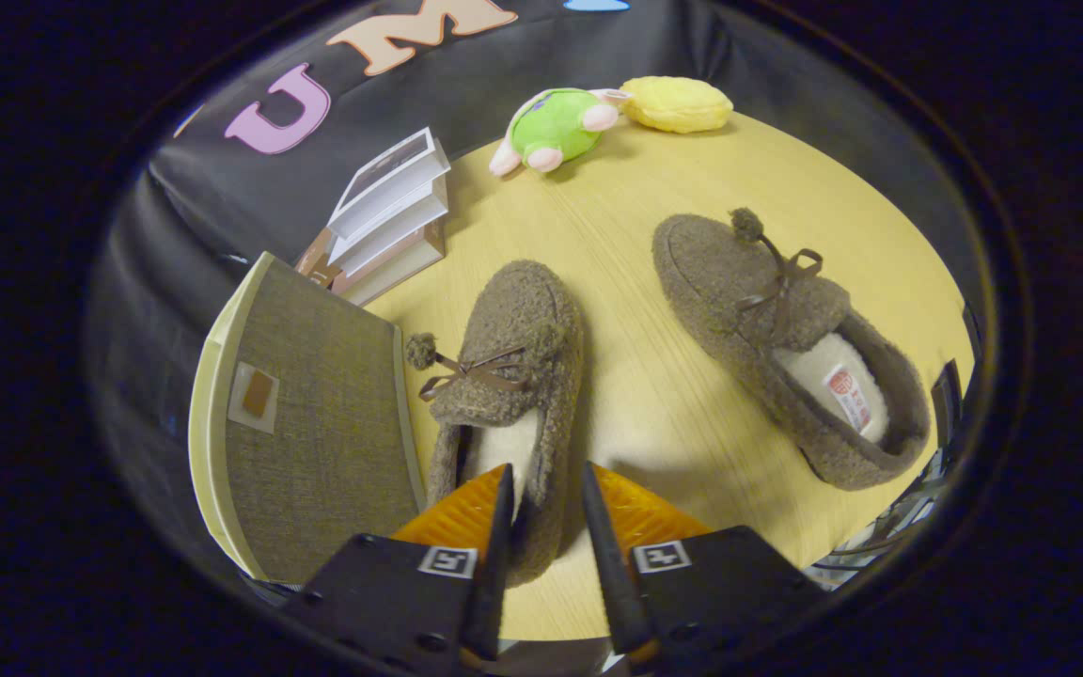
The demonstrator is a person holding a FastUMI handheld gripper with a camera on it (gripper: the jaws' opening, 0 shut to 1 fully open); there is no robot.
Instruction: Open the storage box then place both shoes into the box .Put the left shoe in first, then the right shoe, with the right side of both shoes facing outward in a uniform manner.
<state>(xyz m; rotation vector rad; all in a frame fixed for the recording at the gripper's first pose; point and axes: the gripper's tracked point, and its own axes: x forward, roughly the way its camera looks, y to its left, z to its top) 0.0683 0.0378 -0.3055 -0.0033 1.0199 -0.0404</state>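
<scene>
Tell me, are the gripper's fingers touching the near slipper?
Touching. In the gripper view the gripper has its fingers closed on the near slipper's heel wall, one inside the opening and one outside, with no gap.

We see two slippers of a rough, curly fleece cloth: the left shoe (513,376), whose fleecy side wall sits between the gripper (546,489) fingers, and the right shoe (786,348), each tied with a smooth thin ribbon bow and lined in a paler, softer pile. The table (654,404) looks like matt pale wood with a fine grain. The storage box (316,423) wears a coarse woven cloth, dull in finish. We take the stacked books (391,216) for paper and card, and the two plush toys (617,118) for soft, fuzzy cloth.
</scene>
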